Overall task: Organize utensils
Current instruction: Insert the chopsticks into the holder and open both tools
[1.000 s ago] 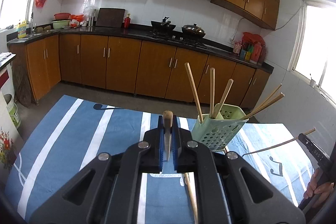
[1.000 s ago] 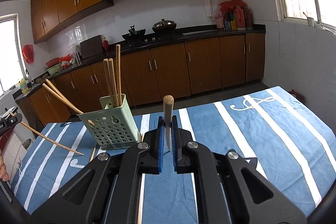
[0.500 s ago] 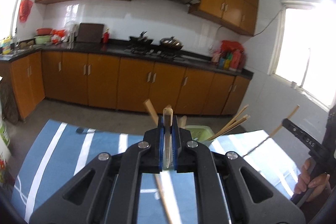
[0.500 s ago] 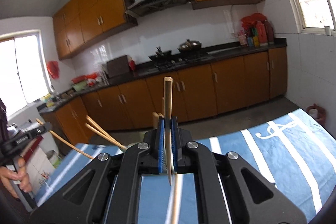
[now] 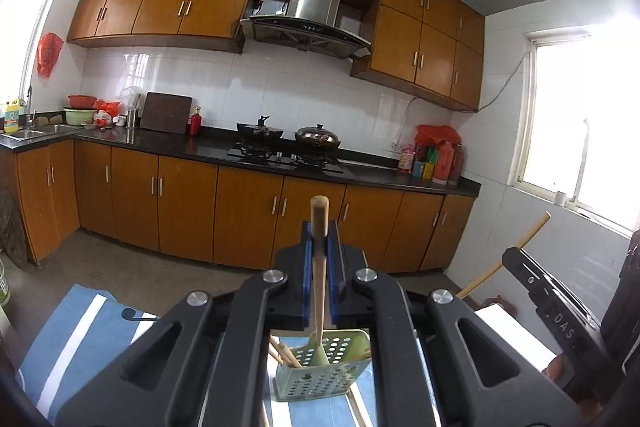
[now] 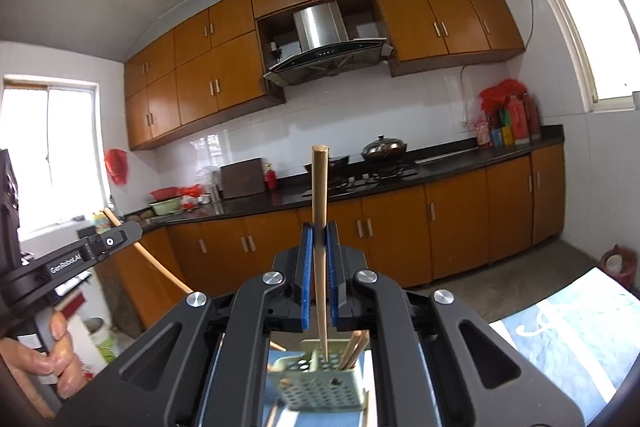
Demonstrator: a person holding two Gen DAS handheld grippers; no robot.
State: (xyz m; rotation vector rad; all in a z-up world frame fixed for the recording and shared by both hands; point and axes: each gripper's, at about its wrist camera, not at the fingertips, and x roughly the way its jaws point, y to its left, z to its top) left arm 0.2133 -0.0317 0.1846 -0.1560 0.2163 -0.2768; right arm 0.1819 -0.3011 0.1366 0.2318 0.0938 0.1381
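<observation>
Two grippers, each clamped on one chopstick: the left gripper point(image 5: 319, 283) pinches its chopstick point(image 5: 319, 227), the right gripper point(image 6: 319, 275) its own chopstick point(image 6: 320, 195). One green holder point(image 5: 324, 375) below (several chopsticks inside, count unclear).

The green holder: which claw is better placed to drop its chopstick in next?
Probably the right claw: its chopstick hangs with its tip over the green holder. The left claw's is similar, so barely.

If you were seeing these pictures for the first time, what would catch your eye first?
A wooden chopstick stands upright, pinched in the left gripper, and another chopstick in the right gripper. Beneath both sits a green perforated holder with more chopsticks, on a blue striped cloth. Behind stretch orange kitchen cabinets.
</observation>
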